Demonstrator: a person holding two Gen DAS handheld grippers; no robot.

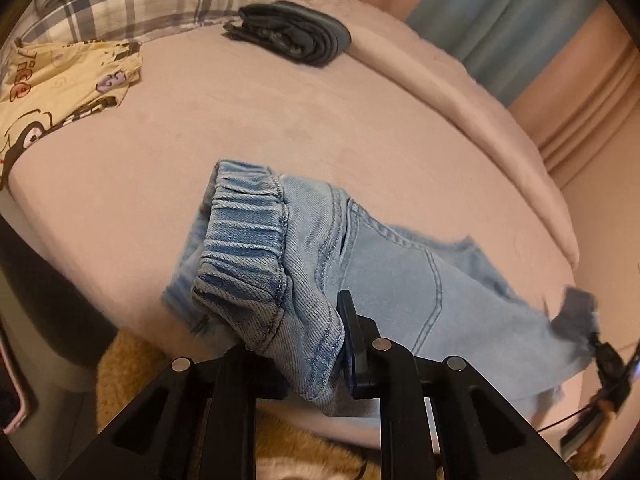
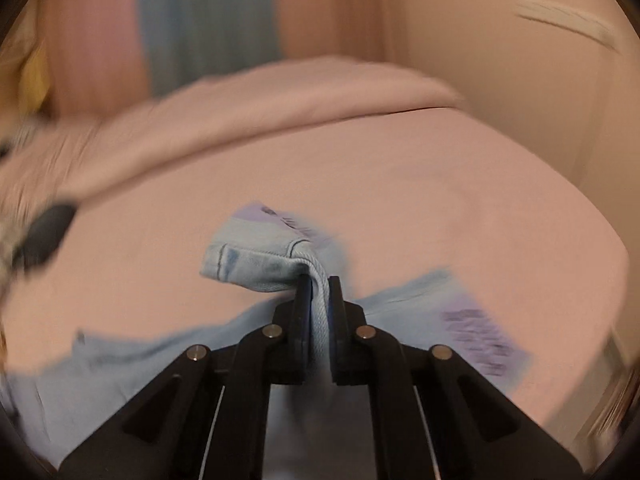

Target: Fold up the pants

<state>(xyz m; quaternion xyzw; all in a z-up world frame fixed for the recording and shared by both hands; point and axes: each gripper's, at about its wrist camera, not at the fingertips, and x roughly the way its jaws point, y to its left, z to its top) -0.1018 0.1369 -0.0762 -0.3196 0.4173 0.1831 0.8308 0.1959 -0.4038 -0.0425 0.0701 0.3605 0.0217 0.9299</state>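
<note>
We grip the jeans (image 1: 384, 272) in both tongs, left (image 1: 304, 344) and right (image 2: 319, 300), on the bed (image 1: 240, 128) (dark folded clothes (image 1: 292, 36) and a yellow garment (image 1: 60, 88) lie beyond).

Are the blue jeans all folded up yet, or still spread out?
Not folded yet. The jeans lie mostly spread on the pink bed, with the left gripper pinching the waistband and the right gripper pinching a hem.
</note>
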